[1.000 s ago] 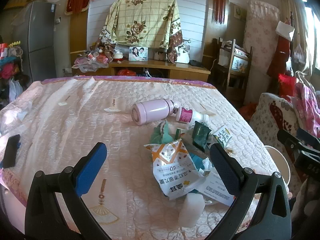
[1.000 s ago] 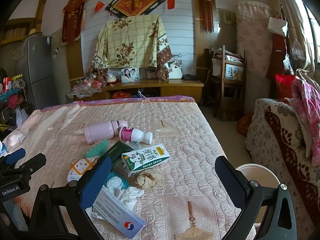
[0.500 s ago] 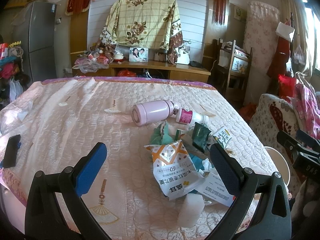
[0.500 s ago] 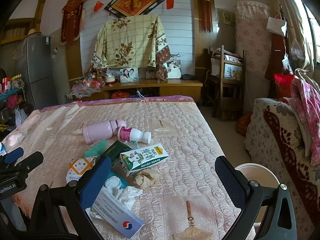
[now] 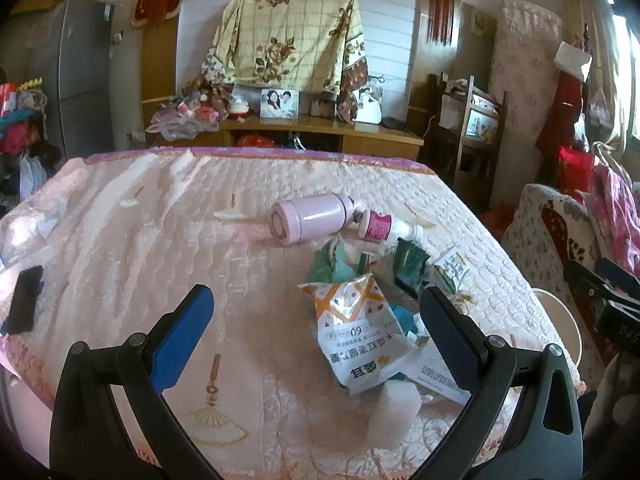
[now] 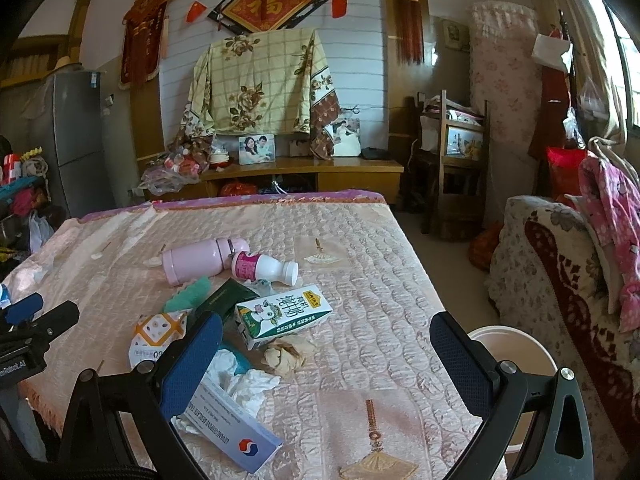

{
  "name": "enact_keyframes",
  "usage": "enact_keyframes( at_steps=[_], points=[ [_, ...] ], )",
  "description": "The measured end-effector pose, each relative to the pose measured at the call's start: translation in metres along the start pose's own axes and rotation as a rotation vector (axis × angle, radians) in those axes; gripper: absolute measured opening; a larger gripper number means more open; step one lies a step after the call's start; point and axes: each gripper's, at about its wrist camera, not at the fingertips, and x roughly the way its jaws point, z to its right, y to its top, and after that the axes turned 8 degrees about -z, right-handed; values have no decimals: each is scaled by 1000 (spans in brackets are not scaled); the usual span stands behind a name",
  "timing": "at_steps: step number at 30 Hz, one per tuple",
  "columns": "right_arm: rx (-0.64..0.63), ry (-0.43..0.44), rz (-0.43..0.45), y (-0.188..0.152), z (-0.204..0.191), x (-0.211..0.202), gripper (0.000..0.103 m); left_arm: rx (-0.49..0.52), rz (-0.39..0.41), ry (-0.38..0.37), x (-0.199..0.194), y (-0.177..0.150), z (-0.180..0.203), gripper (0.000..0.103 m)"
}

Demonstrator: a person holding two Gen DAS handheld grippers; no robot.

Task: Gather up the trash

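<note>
The right tool (image 6: pixel 326 364) hangs spread and empty above the near edge of the bed (image 6: pixel 360 240), and the left tool (image 5: pixel 316 324) is likewise spread and empty. Between them lies the trash: a milk carton (image 6: pixel 282 316), crumpled paper (image 6: pixel 286 354), a snack bag (image 5: pixel 356 340) and a flat box (image 6: pixel 228 420). I would lower the right tool squarely over the carton's narrow sides, close firmly, then carry it right to the white bin (image 6: pixel 516 344) beside the bed.

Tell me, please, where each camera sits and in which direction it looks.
Left wrist: on the left gripper, open, facing across the quilted bed to the far cabinet; right gripper at right edge.
Right wrist: on the right gripper, open, same direction; left gripper at left edge.
Shared: pink flask, snack bag.
</note>
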Motion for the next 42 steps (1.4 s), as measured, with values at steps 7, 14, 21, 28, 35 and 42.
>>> enact_keyframes(
  at_steps=[7, 14, 21, 28, 35, 42],
  points=[
    [-3, 23, -21, -4, -4, 4, 103, -11, -46, -14, 12, -4, -4, 102],
    [-57, 116, -87, -17, -18, 15, 103, -30, -115, -54, 29, -9, -10, 102],
    [-139, 149, -163, -36, -36, 32, 103, -17, -155, -52, 46, -13, -13, 102],
    [-147, 155, -155, -37, -43, 34, 103, -12, -158, -41, 52, -14, -12, 102],
    [-212, 170, -200, -48, -51, 46, 103, -25, -177, -58, 65, -14, -15, 102],
    [-297, 204, -262, -63, -64, 62, 96, -17, -239, -91, 89, -9, -18, 102]
  ],
)
